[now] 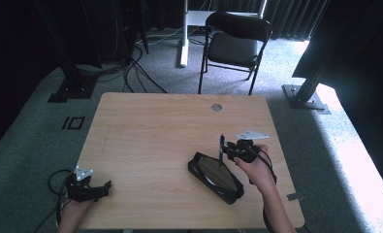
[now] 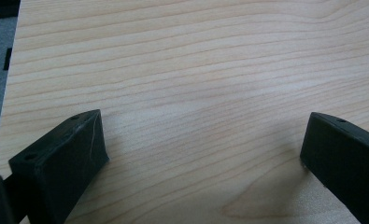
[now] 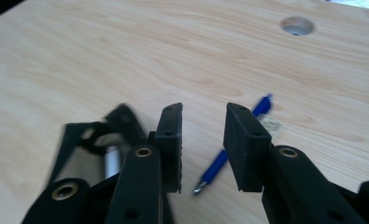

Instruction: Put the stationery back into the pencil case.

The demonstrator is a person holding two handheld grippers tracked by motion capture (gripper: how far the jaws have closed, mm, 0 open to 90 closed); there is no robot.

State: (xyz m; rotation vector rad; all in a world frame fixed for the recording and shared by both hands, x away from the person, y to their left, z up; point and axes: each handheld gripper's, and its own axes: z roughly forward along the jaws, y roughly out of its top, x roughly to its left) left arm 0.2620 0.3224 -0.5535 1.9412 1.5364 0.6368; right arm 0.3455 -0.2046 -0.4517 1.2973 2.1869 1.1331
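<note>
Blue pen [image 3: 233,149] on table [image 1: 150,136] just beside black case [image 1: 215,177], below right gripper [image 3: 203,140]; jaws part-spread, nothing pinched. Left gripper [image 2: 201,154] jaws wide, idle over bare wood. Risk: thin pen rolls or skids if jaws close off-centre.

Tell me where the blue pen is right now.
In the high view the blue pen is right of centre, between the right gripper and the black case; whether it's gripped is unclear.
</note>
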